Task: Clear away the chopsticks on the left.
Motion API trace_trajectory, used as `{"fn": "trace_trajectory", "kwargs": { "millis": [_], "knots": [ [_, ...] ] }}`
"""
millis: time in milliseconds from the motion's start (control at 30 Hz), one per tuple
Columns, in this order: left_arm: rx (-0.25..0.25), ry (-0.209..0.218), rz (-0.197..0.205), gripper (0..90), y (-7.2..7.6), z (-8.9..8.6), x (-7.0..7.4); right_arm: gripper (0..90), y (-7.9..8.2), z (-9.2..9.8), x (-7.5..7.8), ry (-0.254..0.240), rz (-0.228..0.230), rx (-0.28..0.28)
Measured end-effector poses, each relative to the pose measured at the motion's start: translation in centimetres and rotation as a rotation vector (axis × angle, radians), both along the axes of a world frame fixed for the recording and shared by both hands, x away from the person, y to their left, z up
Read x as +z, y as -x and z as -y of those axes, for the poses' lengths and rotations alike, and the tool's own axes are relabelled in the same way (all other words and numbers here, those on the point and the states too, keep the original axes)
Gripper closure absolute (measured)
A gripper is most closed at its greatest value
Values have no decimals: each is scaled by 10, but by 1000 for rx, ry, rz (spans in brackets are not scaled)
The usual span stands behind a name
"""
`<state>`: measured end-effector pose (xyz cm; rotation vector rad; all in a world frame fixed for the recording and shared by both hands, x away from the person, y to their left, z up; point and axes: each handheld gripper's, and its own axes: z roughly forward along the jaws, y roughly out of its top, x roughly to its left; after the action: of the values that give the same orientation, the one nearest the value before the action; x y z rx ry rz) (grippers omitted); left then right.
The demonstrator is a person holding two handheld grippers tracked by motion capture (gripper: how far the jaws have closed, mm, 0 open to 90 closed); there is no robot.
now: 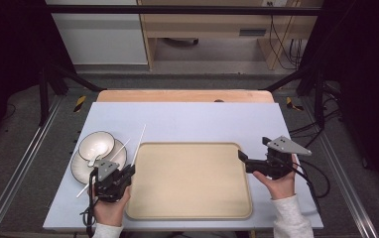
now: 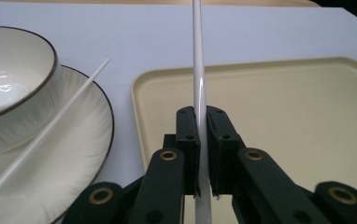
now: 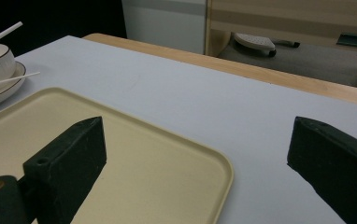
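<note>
- Your left gripper [image 2: 203, 154] has its jaws closed tight on one white chopstick [image 2: 199, 84]; the stick runs straight up between the pads and sticks out past them at both ends.
- Your right gripper [image 3: 195, 163] has its jaws spread wide with nothing between them.
- The held chopstick hangs over the near left edge of the tan tray [image 1: 190, 181], its far tip reaching out over the pale blue table [image 1: 202, 119].
- The second chopstick [image 1: 105, 166] lies slanted across the ribbed plate [image 1: 78, 171], just beside the small bowl [image 1: 96, 145] that sits on that plate, left of the tray.
- Judging by this, you are mid-carry: one chopstick is picked up and looks bound for the tray, the other is not yet collected.
- The next move likely calls for swinging the stick further in over the tray, lowering it until it lies flat, and only then letting go, so it does not roll or bounce off the rim.
- Your left hand [image 1: 110, 210] sits at the near left corner of the tray, gripper pointing away from you and slightly inward.
- Your right hand [image 1: 278, 186] holds its gripper just off the tray's right edge, jaws aimed left across the tray, roughly level with the table.
</note>
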<state>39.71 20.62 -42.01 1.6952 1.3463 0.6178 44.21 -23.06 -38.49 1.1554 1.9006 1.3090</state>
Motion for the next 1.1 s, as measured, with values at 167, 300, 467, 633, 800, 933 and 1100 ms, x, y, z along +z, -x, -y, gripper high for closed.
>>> {"fn": "trace_trajectory", "kwargs": {
  "millis": [167,300,467,633,800,933,1100],
  "knots": [
    [15,8,-4,846,2,5,-10,51,0,0,0,-2,1,1],
    [37,24,-6,846,5,9,-22,51,-1,-2,-2,3,-6,3],
    [70,29,-21,846,8,13,-34,51,-3,-5,-5,15,-17,10],
    [92,29,-36,845,7,16,-44,51,-4,-7,-7,20,-24,11],
    [106,26,-62,845,3,19,-52,51,-5,-8,-8,24,-27,13],
    [117,19,-84,845,-1,20,-58,51,-5,-9,-8,28,-28,14],
    [124,-1,-99,845,-2,21,-58,50,-6,-9,-9,30,-30,14]
  ]
}}
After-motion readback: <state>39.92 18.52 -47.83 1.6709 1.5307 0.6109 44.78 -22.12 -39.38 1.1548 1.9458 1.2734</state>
